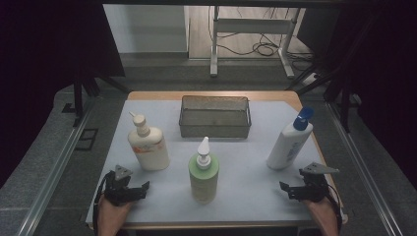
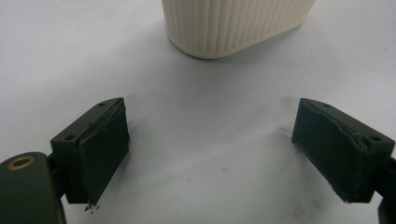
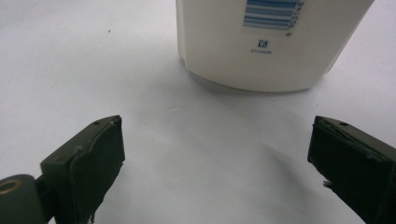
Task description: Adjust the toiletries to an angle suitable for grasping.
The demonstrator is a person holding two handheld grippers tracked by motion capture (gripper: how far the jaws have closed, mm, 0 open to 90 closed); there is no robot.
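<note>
Three bottles stand upright on the white mat (image 1: 246, 162). A cream pump bottle (image 1: 148, 145) is at the left, a green pump bottle (image 1: 203, 172) at the front centre, and a white bottle with a blue cap (image 1: 290, 142) at the right. My left gripper (image 1: 133, 184) rests near the front left edge, open and holding nothing. In the left gripper view the cream bottle's ribbed base (image 2: 233, 25) stands just beyond my left gripper (image 2: 212, 140). My right gripper (image 1: 293, 181) is open at the front right. Ahead of the right gripper (image 3: 215, 158) stands the white bottle's base (image 3: 271, 42).
A grey wire-mesh basket (image 1: 215, 129) sits at the back centre of the mat. The table's wooden edge (image 1: 295, 98) shows along the far side. Metal rails (image 1: 364, 167) run along both sides of the table, and a white frame (image 1: 251, 29) stands on the floor beyond.
</note>
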